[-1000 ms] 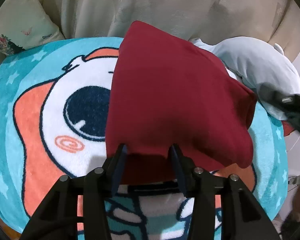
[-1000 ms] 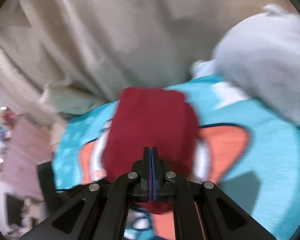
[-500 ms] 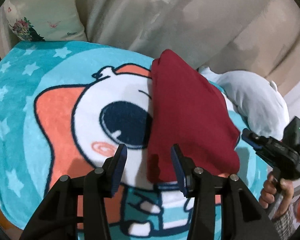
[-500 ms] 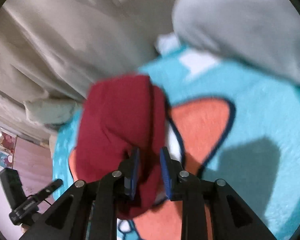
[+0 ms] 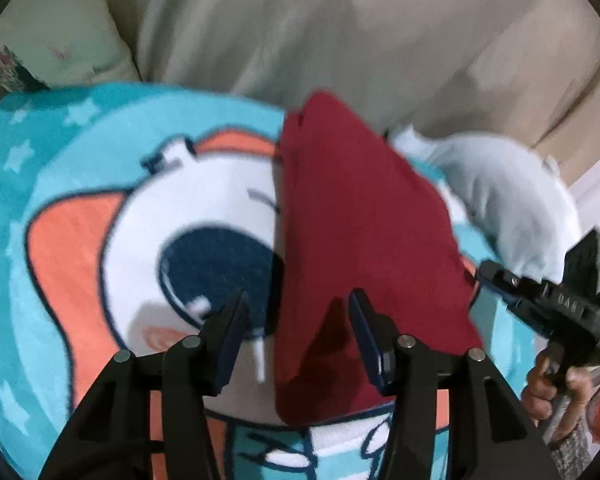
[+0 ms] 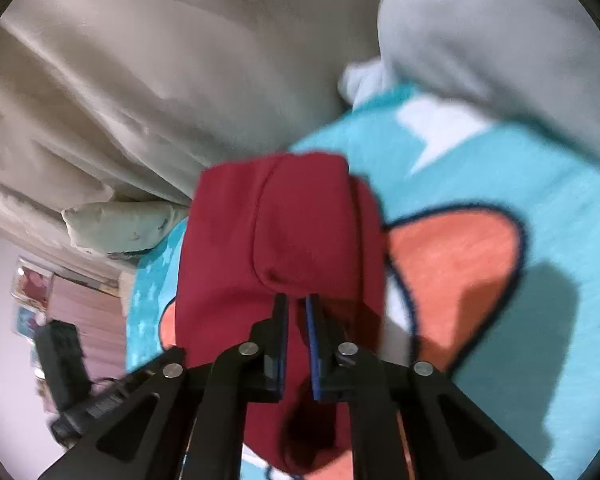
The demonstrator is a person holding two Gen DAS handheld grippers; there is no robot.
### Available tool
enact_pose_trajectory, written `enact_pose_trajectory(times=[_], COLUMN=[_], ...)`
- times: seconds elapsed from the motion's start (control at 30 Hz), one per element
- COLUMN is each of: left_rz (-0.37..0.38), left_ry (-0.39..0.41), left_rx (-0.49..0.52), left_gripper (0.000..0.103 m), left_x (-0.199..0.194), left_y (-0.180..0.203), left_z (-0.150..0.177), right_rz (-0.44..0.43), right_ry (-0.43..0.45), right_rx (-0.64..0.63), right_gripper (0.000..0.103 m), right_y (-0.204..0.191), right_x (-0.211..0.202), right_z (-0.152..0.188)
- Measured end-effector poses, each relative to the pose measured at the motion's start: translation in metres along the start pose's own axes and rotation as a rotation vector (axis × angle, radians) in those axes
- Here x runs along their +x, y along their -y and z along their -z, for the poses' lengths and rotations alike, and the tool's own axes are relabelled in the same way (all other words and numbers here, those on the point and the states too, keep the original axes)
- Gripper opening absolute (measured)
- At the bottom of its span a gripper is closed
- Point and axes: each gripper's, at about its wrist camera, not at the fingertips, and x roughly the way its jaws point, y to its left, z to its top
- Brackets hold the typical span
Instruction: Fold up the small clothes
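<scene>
Garment [image 5: 364,240] folded (blurred) | left gripper [image 5: 300,304] spread | right gripper [image 6: 296,308] slightly parted

1. We see the folded garment [image 5: 360,232] as one plain deep red, with no print.
2. The blanket [image 5: 80,128] under it is turquoise with pale stars at its 10 o'clock edge, and carries a cartoon face in white, orange and navy with dark outlines.
3. The pillow [image 5: 512,200] at 3 o'clock is plain pale blue-grey.
4. The curtain [image 5: 340,28] at 12 o'clock is plain beige.
5. We note the left tongs [image 5: 298,320] and right tongs [image 6: 296,322] are black with blue pads.
6. The cushion [image 5: 60,40] at 10 o'clock is cream with a small floral print.
</scene>
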Motion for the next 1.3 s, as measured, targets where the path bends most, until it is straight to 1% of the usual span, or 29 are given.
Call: enact_pose_trajectory(times=[0.03,0.07,0.1,0.13,0.2,0.23,0.3,0.33,0.37,0.4,0.43,0.47,0.53,0.57,0.6,0.63,0.67,0.7,0.73,0.77,0.9,1.0,1.07,1.1,1.17,1.2,1.23,1.27,1.3], left_rz=[0.005,0.022,0.038,0.057,0.101,0.129,0.174,0.201,0.216,0.24,0.293,0.335,0.385,0.371,0.347,0.346,0.355,0.377,0.392,0.404,0.399,0.37,0.305,0.239,0.119,0.065,0.02,0.034,0.057], left_ry=[0.014,0.019,0.021,0.018,-0.016,-0.056,-0.107,-0.133,-0.145,-0.154,-0.176,-0.207,-0.281,-0.252,-0.245,-0.233,-0.226,-0.219,-0.215,-0.203,-0.115,-0.083,-0.078,-0.084,-0.116,-0.142,-0.166,-0.162,-0.152], left_rx=[-0.006,-0.017,-0.029,-0.052,-0.081,-0.092,-0.085,-0.064,-0.05,-0.043,-0.058,-0.084,-0.153,-0.155,-0.161,-0.168,-0.173,-0.182,-0.186,-0.188,-0.165,-0.148,-0.136,-0.136,-0.131,-0.131,-0.135,-0.14,-0.145], left_gripper=[0.056,0.061,0.07,0.077,0.078,0.078,0.079,0.079,0.081,0.087,0.089,0.089,0.088,0.084,0.076,0.068,0.063,0.055,0.052,0.052,0.052,0.053,0.057,0.061,0.062,0.062,0.062,0.062,0.062], left_x=[-0.004,-0.004,-0.002,0.003,0.018,0.03,0.046,0.056,0.063,0.071,0.081,0.09,0.11,0.107,0.104,0.099,0.095,0.087,0.081,0.073,0.033,0.015,0.011,0.014,0.03,0.038,0.045,0.044,0.039], left_y=[-0.005,-0.012,-0.018,-0.026,-0.036,-0.039,-0.039,-0.033,-0.03,-0.026,-0.022,-0.019,-0.013,-0.009,-0.005,-0.005,-0.005,-0.007,-0.008,-0.009,-0.011,-0.02,-0.025,-0.03,-0.034,-0.038,-0.045,-0.049,-0.051], left_z=[-0.006,-0.012,-0.017,-0.023,-0.03,-0.033,-0.036,-0.037,-0.038,-0.04,-0.04,-0.039,-0.033,-0.033,-0.033,-0.032,-0.032,-0.034,-0.035,-0.038,-0.05,-0.058,-0.056,-0.053,-0.047,-0.043,-0.037,-0.034,-0.031], right_rz=[0.017,0.028,0.031,0.031,-0.002,-0.021,-0.027,-0.038,-0.055,-0.072,-0.094,-0.124,-0.169,-0.175,-0.18,-0.182,-0.18,-0.184,-0.195,-0.211,-0.273,-0.311,-0.31,-0.301,-0.249,-0.186,-0.109,-0.008,0.044], right_ry=[0.013,0.03,0.044,0.038,-0.003,-0.022,-0.046,-0.052,-0.057,-0.059,-0.06,-0.067,-0.049,-0.053,-0.074,-0.094,-0.102,-0.101,-0.099,-0.095,-0.065,-0.042,-0.048,-0.058,-0.081,-0.09,-0.096,-0.105,-0.11], right_rx=[-0.013,-0.022,-0.024,-0.018,0.02,0.04,0.063,0.075,0.094,0.114,0.136,0.158,0.194,0.206,0.212,0.218,0.217,0.206,0.194,0.179,0.126,0.083,0.055,0.054,0.064,0.06,0.052,0.04,0.033], right_gripper=[0.059,0.071,0.072,0.072,0.072,0.072,0.072,0.073,0.076,0.077,0.08,0.081,0.081,0.079,0.075,0.064,0.054,0.049,0.044,0.04,0.039,0.039,0.039,0.039,0.043,0.044,0.046,0.055,0.062], right_y=[0.0,0.001,0.004,0.007,0.014,0.016,0.023,0.025,0.028,0.032,0.036,0.04,0.042,0.041,0.038,0.036,0.032,0.026,0.021,0.014,-0.018,-0.043,-0.053,-0.055,-0.051,-0.048,-0.043,-0.037,-0.033], right_x=[-0.006,-0.009,-0.01,-0.006,0.009,0.018,0.03,0.036,0.043,0.049,0.055,0.062,0.066,0.068,0.07,0.072,0.071,0.067,0.063,0.057,0.041,0.037,0.042,0.048,0.063,0.072,0.08,0.087,0.089], right_z=[-0.001,-0.002,-0.005,-0.009,-0.014,-0.017,-0.022,-0.022,-0.023,-0.024,-0.025,-0.025,-0.026,-0.027,-0.028,-0.029,-0.03,-0.031,-0.032,-0.033,-0.039,-0.043,-0.043,-0.041,-0.035,-0.032,-0.029,-0.026,-0.023])
